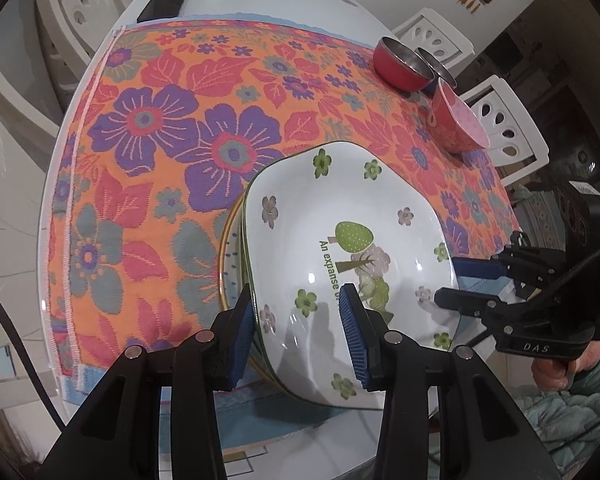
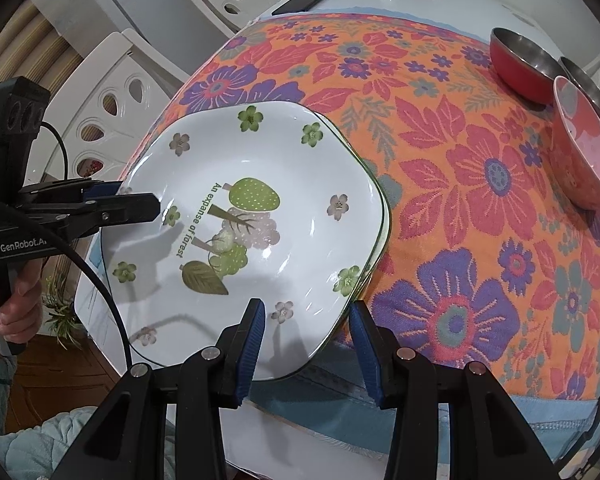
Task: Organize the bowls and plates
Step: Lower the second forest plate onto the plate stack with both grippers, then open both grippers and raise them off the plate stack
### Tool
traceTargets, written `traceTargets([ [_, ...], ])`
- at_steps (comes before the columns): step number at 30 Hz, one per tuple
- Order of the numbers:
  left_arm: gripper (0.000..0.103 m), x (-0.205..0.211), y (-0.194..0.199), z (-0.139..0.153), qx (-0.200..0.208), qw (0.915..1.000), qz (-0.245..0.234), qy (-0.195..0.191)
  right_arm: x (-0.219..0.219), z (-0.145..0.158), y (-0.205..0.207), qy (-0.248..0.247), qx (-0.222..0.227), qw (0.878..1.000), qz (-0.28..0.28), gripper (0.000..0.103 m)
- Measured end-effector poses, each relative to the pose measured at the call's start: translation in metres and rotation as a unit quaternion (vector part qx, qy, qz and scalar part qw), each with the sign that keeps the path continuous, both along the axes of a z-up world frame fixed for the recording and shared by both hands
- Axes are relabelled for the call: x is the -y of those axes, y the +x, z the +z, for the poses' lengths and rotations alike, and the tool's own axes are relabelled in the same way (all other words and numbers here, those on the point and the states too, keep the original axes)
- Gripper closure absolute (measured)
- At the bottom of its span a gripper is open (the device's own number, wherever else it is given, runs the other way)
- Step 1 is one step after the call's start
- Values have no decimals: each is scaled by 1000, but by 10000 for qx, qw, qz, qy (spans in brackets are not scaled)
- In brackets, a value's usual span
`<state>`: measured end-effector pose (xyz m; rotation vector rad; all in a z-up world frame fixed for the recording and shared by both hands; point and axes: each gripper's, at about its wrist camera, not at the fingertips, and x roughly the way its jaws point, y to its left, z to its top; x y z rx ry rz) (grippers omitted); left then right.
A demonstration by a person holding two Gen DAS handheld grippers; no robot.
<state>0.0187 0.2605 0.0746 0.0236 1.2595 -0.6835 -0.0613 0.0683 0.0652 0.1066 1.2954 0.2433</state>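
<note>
Left wrist view: the left gripper [image 1: 298, 326], jaws wide, straddles the rim of the white square ceramic plate printed with green trees [image 1: 340, 248], stacked on a gold-rimmed plate [image 1: 230, 256]; likewise the right gripper [image 2: 306, 344], apparently for release. Red bowls [image 1: 404, 65] lie beyond.

Glossy glazed ceramic plate [image 1: 340, 216] with printed flowers, woven matt floral cloth [image 1: 148, 152], red bowl [image 1: 400, 65] with brushed metal inside, smooth shiny white table [image 1: 228, 0], ribbed blue rubbery pads [image 2: 249, 354]

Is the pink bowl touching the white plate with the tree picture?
Apart. The right wrist view shows a wide stretch of floral cloth between the pink bowl and the white plate.
</note>
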Motion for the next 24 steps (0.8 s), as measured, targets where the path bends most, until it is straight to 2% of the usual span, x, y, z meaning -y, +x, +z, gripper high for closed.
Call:
traceTargets([
  [3,63,-2,0,3,110,9996,-73,258,1,2,0,25,-1,10000,-49,60],
  [7,63,-11,4,12,176,9994,-86,268,3,6,-1,67,24,9999,-132,60],
  [13,63,-8,19,35,492,9986,-94,140,10,20,2,82,243,9991,-341,60],
  [19,63,37,35,56,856,9954,-402,-155,38,43,6,-28,529,9949,-860,60],
  [23,63,90,41,72,1091,9913,-699,-246,72,59,5,-16,740,9884,-1328,60],
  [24,60,103,42,76,1134,9902,-765,-266,82,63,4,-9,789,9865,-1435,60],
])
